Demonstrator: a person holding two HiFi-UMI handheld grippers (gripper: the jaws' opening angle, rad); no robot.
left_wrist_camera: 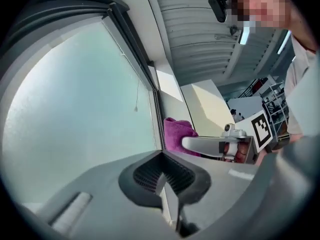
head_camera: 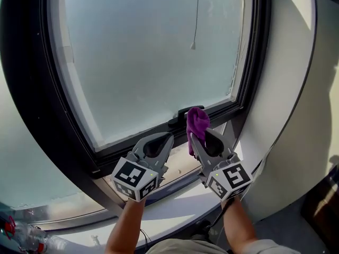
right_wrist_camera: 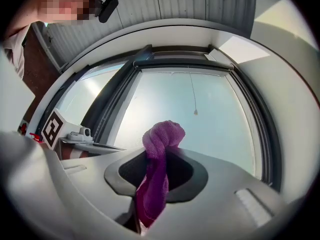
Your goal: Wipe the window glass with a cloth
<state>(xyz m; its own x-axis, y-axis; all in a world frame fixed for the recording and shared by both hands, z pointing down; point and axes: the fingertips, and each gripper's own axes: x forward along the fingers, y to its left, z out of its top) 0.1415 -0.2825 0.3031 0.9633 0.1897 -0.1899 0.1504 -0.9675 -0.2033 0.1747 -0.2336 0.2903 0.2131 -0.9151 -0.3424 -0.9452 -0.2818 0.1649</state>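
Right tongs, cloth upright toward glass

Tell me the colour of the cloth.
The cloth is purple, clearest in the right gripper view.

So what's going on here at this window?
A person stands at a window with a hand-held gripper in each hand. The right hand-held gripper is shut on a purple cloth, held up near the lower frame below the glass. The left hand-held gripper is shut and empty, right beside it. Whether the cloth touches the glass can't be told.
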